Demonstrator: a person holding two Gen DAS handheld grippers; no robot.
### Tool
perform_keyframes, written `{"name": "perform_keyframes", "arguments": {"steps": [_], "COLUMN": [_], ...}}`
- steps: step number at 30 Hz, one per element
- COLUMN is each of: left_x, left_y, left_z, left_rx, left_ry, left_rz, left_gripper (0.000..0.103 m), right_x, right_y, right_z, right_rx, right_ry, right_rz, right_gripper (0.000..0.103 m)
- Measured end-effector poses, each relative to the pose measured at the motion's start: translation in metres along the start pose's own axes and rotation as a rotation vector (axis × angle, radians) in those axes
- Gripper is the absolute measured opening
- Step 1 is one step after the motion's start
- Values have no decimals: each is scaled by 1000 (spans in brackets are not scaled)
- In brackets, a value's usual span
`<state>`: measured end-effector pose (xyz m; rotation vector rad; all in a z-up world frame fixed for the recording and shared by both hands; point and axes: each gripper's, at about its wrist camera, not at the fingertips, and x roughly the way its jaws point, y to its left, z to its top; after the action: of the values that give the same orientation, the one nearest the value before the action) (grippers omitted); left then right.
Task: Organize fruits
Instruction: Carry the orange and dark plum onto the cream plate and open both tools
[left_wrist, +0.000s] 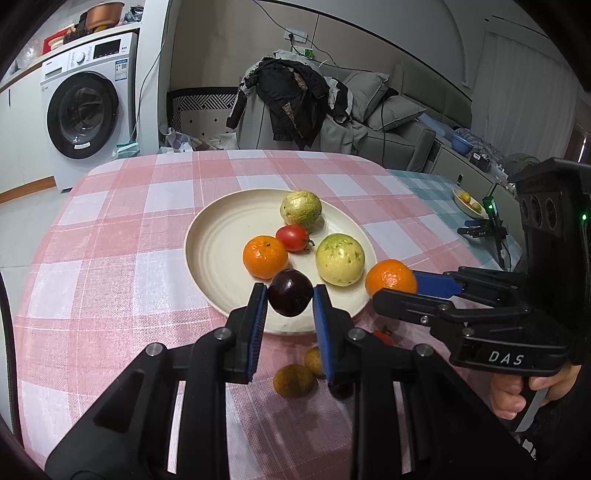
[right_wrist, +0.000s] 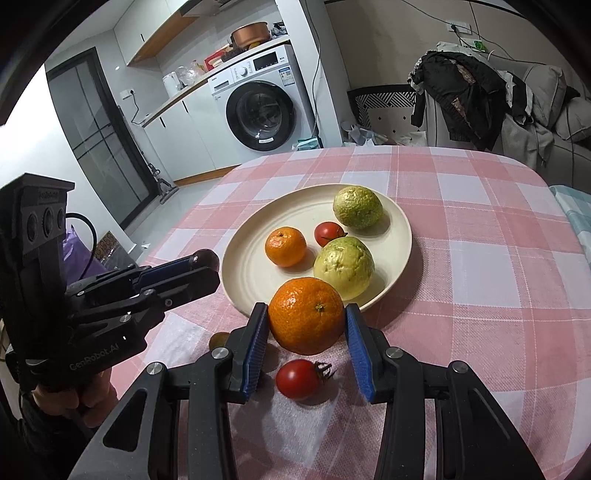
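So the left gripper (left_wrist: 290, 298) pinches a dark plum (left_wrist: 290, 297) mid-frame over the plate's (left_wrist: 214, 254) near rim, while the right gripper (right_wrist: 306, 317) clamps an orange (right_wrist: 306, 315) just past that rim, lower center.

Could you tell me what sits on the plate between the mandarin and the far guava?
A small red tomato lies between the mandarin and the far guava on the plate, clearest in the right wrist view.

Left claw (left_wrist: 290, 297) pinched a dark fruit (left_wrist: 290, 297) between its blue pads; right claw (right_wrist: 306, 317) clamped an orange (right_wrist: 306, 315). Both reached forward, side by side, each gripped by a hand (left_wrist: 517, 387).
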<state>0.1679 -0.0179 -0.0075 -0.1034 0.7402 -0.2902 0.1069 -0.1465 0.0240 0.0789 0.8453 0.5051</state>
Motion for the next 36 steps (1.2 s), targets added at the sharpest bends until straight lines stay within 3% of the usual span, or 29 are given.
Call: {"name": "perform_keyframes", "arguments": {"steps": [21,36], "left_x": [43,49], "left_y": [15,17], "left_z": [-2,2], "left_rx": [-15,-14], "left_ry": [54,54], "left_rz": [5,11], "left_gripper": [23,22], "right_x": [38,43], "right_y": [0,-18], "right_z": [11,20], "right_rx": [4,37], "right_ry": [39,18], "right_rz": [16,-62], "right_gripper": [43,43]}}
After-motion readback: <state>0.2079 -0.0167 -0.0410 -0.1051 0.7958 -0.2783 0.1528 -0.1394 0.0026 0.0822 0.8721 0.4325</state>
